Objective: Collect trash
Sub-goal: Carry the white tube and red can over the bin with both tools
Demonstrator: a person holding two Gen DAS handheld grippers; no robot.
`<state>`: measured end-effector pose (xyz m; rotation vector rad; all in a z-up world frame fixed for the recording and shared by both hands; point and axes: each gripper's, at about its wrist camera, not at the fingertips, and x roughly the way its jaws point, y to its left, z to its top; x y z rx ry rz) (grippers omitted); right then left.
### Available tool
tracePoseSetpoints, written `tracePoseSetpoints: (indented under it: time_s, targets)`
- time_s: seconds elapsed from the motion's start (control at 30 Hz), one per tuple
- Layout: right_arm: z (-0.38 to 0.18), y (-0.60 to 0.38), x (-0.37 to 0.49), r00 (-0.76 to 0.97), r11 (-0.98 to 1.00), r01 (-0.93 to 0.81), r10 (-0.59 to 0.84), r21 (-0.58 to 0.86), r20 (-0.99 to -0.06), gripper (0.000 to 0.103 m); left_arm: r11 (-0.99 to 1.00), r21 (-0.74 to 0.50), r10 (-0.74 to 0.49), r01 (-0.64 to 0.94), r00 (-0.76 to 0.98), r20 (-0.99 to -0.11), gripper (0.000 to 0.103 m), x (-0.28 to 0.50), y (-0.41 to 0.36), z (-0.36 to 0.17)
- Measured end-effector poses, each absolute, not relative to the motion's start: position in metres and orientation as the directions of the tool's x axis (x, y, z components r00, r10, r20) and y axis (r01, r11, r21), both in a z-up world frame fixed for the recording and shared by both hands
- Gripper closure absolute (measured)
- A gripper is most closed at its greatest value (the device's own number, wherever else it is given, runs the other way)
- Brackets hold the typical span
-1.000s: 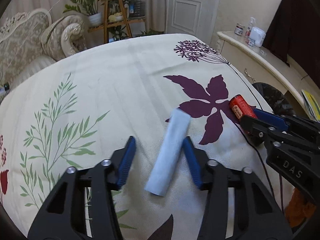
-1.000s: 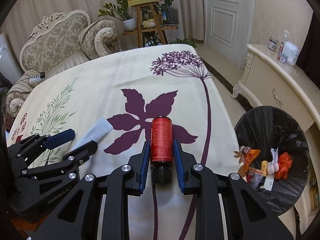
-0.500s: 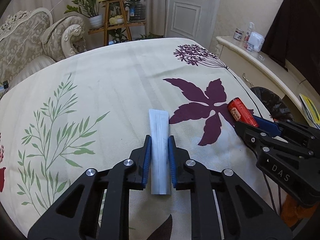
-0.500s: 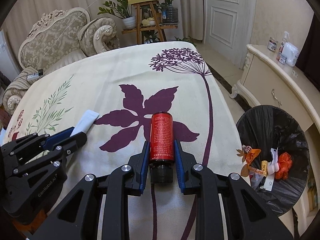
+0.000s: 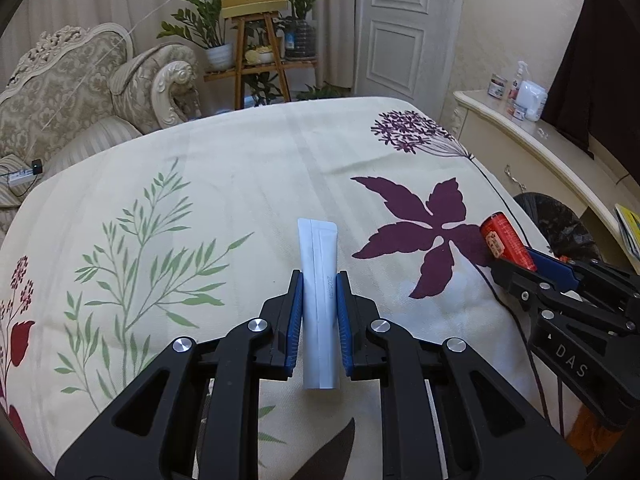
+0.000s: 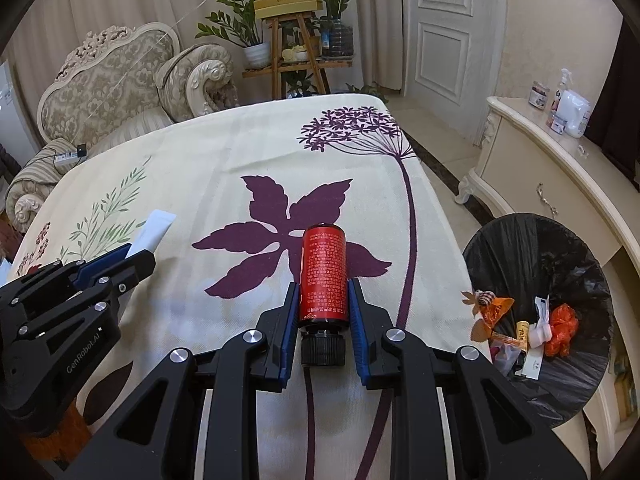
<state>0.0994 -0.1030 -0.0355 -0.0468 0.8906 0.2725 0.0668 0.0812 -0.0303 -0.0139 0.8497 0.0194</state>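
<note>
My left gripper [image 5: 319,280] is shut on a white flattened tube [image 5: 319,276] and holds it above the floral tablecloth [image 5: 224,184]. My right gripper [image 6: 322,290] is shut on a red bottle [image 6: 323,276] with a black cap, held above the cloth. The red bottle also shows in the left wrist view [image 5: 506,240], and the white tube in the right wrist view [image 6: 154,230]. A bin lined with a black bag [image 6: 560,256], with several wrappers inside, stands on the floor right of the table.
An ornate armchair [image 6: 116,92] stands beyond the table's far left. A wooden plant stand [image 6: 296,40] and a white door [image 6: 444,24] are behind. A cream sideboard [image 6: 560,168] with bottles runs along the right wall behind the bin.
My left gripper closed on the white tube and lifted it off the cloth. My right gripper, holding the red bottle, has risen too.
</note>
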Motion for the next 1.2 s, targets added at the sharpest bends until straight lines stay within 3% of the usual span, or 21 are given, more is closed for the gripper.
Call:
tracePoseSetpoints:
  time_s: [0.53, 1.2]
  targets:
    - [-0.010, -0.146, 0.070, 0.673, 0.982, -0.178, 0.169, 0.064, -0.721, 0.078, 0.999, 0.004, -0.021, 0.033, 0.726, -0.687, 0.087, 0.045, 0.041, 0.002]
    - [-0.005, -0.274, 0.062, 0.723, 0.994, 0.097, -0.035, 0.051, -0.690, 0.078, 0.967, -0.012, -0.202, 0.256, 0.735, -0.647, 0.087, 0.068, -0.089, 0.005]
